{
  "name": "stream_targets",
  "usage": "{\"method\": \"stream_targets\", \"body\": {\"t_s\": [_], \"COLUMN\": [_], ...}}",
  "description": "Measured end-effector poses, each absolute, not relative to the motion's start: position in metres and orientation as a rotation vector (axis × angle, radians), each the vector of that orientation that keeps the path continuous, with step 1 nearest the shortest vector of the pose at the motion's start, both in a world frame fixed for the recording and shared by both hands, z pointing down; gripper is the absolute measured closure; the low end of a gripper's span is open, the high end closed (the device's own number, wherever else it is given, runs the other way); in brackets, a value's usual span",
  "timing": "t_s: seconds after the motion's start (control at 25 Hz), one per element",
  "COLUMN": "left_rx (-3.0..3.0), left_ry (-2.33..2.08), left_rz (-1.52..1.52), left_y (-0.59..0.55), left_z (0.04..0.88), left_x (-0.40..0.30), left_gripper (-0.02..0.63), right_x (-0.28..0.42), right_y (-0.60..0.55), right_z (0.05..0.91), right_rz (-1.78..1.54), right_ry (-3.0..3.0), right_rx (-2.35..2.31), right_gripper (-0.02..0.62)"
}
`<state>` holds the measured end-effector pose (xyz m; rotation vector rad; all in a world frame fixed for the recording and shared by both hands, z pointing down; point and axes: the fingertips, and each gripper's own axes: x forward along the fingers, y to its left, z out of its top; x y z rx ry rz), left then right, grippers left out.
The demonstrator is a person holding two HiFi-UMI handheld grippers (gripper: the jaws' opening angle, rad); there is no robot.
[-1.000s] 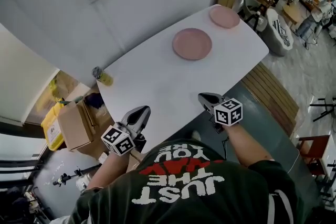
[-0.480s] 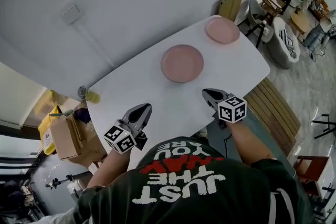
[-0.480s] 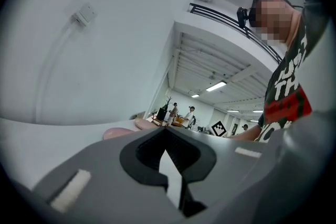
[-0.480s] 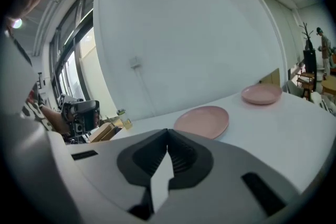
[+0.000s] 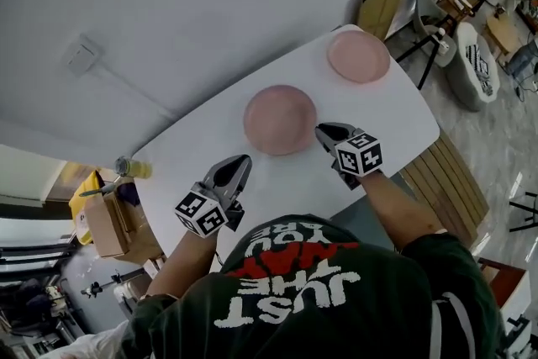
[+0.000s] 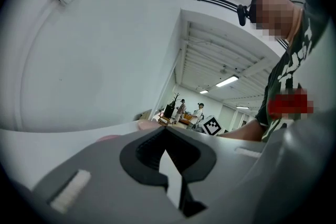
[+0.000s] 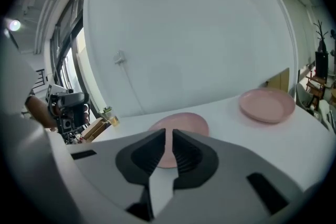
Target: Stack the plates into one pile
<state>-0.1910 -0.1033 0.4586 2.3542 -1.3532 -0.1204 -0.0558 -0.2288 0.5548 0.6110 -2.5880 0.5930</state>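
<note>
Two pink plates lie apart on the white table (image 5: 382,126): a near plate (image 5: 280,119) at mid-table and a far plate (image 5: 358,56) toward the far right corner. My right gripper (image 5: 324,131) is shut and empty, with its tips just beside the near plate's right rim. In the right gripper view the near plate (image 7: 184,124) lies straight beyond the jaws and the far plate (image 7: 266,105) sits at the right. My left gripper (image 5: 239,167) is shut and empty, over the table just short of the near plate's front left. Its own view shows only a pink sliver (image 6: 108,138).
A small bottle with yellow liquid (image 5: 134,169) stands at the table's left end, above a cardboard box (image 5: 109,223) on the floor. A grey wall (image 5: 210,13) runs along the table's far side. A slatted wooden bench (image 5: 450,181) lies right of the table.
Both grippers have moved forward over the table toward the near plate. The right gripper's tips now reach its right rim. Both stay shut.
</note>
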Motion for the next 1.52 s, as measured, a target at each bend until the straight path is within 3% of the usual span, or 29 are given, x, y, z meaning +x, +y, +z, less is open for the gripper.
{"method": "stream_targets", "body": {"t_s": [0.12, 0.24, 0.44, 0.76, 1.0, 1.2, 1.4, 1.52], "left_rx": [2.365, 2.381, 2.426, 2.382, 1.966, 1.709, 1.523, 1.442], "left_ry": [-1.301, -1.248, -1.188, -1.244, -1.407, -1.321, -1.31, -1.328], "left_rz": [-0.093, -0.074, -0.006, 0.053, 0.239, 0.264, 0.259, 0.18], "left_y": [-0.105, -0.104, -0.108, -0.116, -0.16, -0.196, -0.209, -0.219], "left_z": [0.471, 0.481, 0.494, 0.518, 0.623, 0.69, 0.722, 0.725], "left_x": [-0.199, -0.201, -0.2, -0.213, -0.271, -0.271, -0.258, -0.26], "left_gripper": [0.611, 0.611, 0.611, 0.61, 0.6, 0.451, 0.456, 0.511], "right_x": [-0.07, -0.065, -0.062, -0.067, -0.063, -0.05, -0.02, -0.003], "right_y": [-0.237, -0.25, -0.275, -0.294, -0.286, -0.278, -0.271, -0.272], "right_z": [0.588, 0.623, 0.668, 0.693, 0.668, 0.641, 0.632, 0.631], "right_rz": [0.688, 0.831, 0.893, 0.878, 0.759, 0.651, 0.624, 0.627], "right_ry": [-2.504, -2.379, -2.191, -2.119, -2.18, -2.253, -2.261, -2.259], "right_rx": [0.656, 0.765, 0.901, 0.939, 0.956, 0.959, 0.982, 0.998], "right_gripper": [0.582, 0.482, 0.453, 0.434, 0.434, 0.434, 0.434, 0.434]}}
